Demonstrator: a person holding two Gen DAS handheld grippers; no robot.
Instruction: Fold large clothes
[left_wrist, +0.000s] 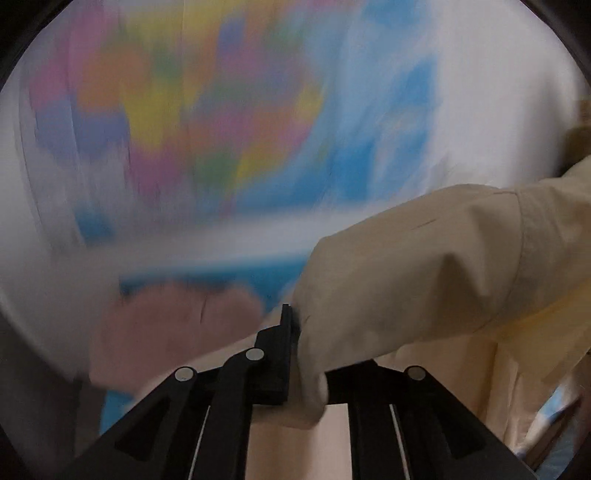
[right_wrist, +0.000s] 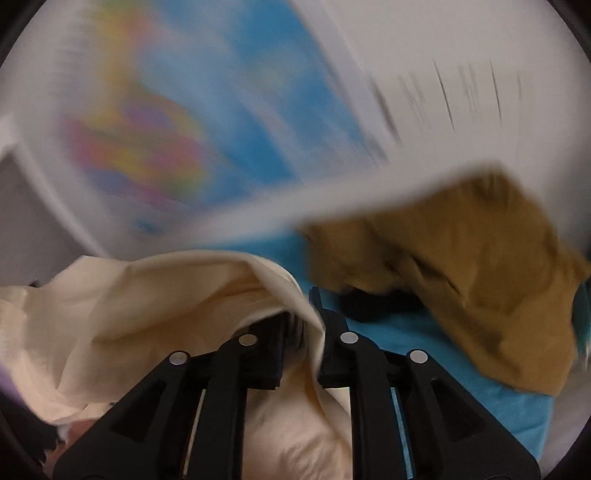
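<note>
Early going: cream garment (left_wrist: 424, 266) hangs bunched, not yet flat or folded, at lower right of left view, left tongs (left_wrist: 301, 354) and right tongs (right_wrist: 303, 332) each pinched narrow on it; brown garment (right_wrist: 461, 273) waits heaped.

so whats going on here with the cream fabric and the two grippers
A person is working on a cream garment with a handheld gripper in each hand. The left gripper is clamped on a cuffed part of it that looks like a sleeve, and the right gripper has a fold of the same cloth between its fingers. A mustard-brown garment lies crumpled on a blue sheet nearby. The background is blurred, so the fold's progress can't be judged.
</note>
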